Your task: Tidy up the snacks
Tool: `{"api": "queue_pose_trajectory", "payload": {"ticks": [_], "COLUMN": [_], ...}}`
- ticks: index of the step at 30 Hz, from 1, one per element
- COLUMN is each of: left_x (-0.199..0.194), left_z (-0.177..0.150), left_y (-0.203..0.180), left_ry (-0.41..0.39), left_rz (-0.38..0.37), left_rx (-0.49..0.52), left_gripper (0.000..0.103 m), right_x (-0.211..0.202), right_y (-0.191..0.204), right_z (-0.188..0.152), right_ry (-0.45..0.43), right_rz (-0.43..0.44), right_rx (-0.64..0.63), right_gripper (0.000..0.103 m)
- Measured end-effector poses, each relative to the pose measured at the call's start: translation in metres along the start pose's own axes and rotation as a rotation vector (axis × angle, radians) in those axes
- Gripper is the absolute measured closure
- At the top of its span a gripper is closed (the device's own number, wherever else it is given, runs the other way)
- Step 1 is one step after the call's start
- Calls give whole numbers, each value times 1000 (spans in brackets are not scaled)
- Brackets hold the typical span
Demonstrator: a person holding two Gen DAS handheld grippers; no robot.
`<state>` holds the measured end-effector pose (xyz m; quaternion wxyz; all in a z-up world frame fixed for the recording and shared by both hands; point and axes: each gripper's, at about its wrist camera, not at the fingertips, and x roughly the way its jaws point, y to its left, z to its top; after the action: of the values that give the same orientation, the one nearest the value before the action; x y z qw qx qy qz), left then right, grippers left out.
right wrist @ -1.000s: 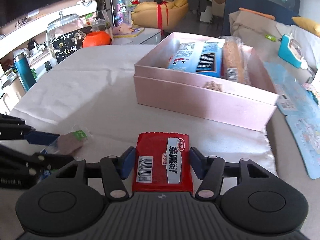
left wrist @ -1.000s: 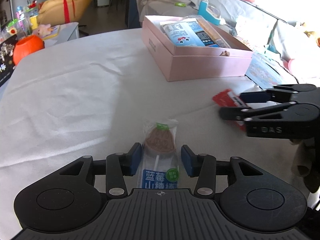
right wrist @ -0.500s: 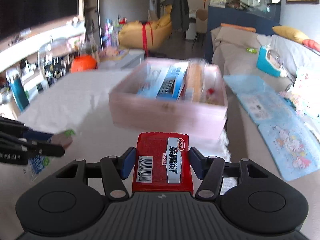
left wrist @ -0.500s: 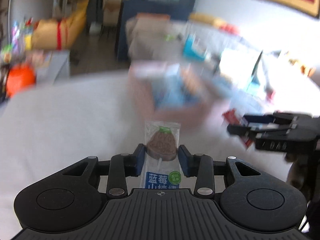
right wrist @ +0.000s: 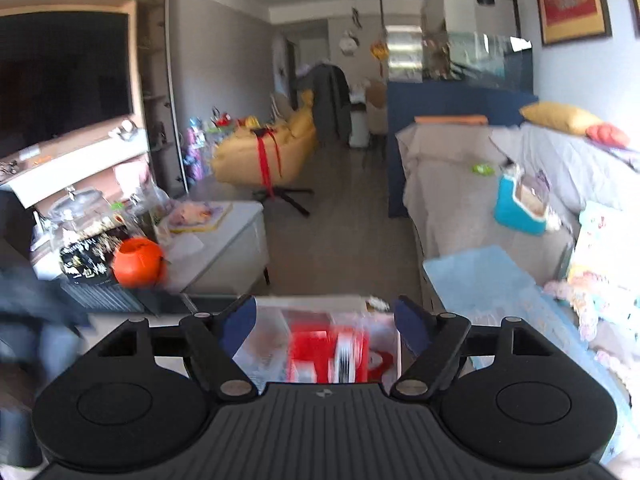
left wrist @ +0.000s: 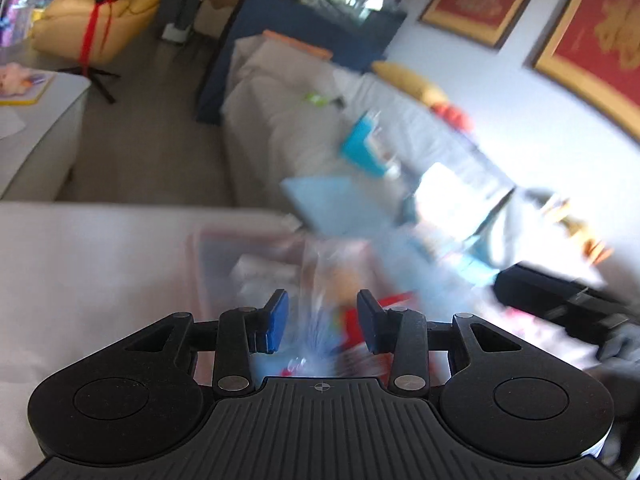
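Both wrist views heavily motion-blurred. L gripper (left wrist: 322,320): blue pads partly apart, a clear-wrapped snack (left wrist: 320,280) smeared between them; blur hides whether the pads press on it, so grip can't be told. Below and ahead of L gripper sits the pink box (left wrist: 200,264) on the white tablecloth (left wrist: 80,280); box contents read only as red, blue and white streaks. At right edge of L view a dark shape is the R gripper (left wrist: 560,300), level with the box's far side. R gripper (right wrist: 326,320) in its own view: jaws spreading wide, pads well clear of the red snack pack (right wrist: 328,354), which shows in the gap between the fingers, lower down, over the box interior (right wrist: 384,332); pack not touched by either pad. Can't tell if the pack rests in the box or is mid-air; too blurred. Background, R view: orange pumpkin-shaped pot (right wrist: 138,262) on low white cabinet (right wrist: 232,240) at left, yellow sofa w/ red ribbon (right wrist: 264,152) mid-room, grey-covered couch (right wrist: 460,176) at right w/ teal case (right wrist: 516,204) on it.
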<state>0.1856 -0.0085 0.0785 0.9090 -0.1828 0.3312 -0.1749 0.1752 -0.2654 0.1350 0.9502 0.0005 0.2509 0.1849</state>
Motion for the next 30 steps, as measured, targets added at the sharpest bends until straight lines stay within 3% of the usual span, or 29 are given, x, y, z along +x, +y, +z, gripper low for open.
{"api": "queue_pose_trajectory", "payload": {"ticks": [3, 7, 10, 14, 17, 20, 22, 25, 30], "left_x": [-8, -51, -76, -99, -95, -86, -82, -75, -83], "left_z": [-18, -53, -85, -133, -161, -175, -176, -177, -187], "left_y": [2, -10, -12, -3, -2, -12, -15, -20, -20], "left_ry": [-3, -66, -52, -14, 32, -7, -15, -24, -48], "left_rz": [20, 87, 204, 339, 353, 384, 380, 393, 407], "left_rx": [27, 148, 202, 168, 139, 178, 180, 204, 189], "left_gripper": [61, 61, 61, 61, 61, 55, 45, 38, 37], "right_x": [5, 1, -3, -5, -4, 6, 2, 6, 7], "right_y": [-4, 6, 24, 49, 65, 74, 82, 77, 69], "right_z": [-20, -58, -90, -130, -155, -176, -184, -191, -191], "right_ry": [48, 100, 141, 193, 232, 313, 273, 265, 256], "right_rz": [29, 17, 29, 32, 9, 4, -50, -99, -106], "right_rx": [8, -16, -24, -23, -27, -13, -57, -37, -21], "right_gripper": [26, 26, 26, 24, 23, 21, 17, 2, 0]}}
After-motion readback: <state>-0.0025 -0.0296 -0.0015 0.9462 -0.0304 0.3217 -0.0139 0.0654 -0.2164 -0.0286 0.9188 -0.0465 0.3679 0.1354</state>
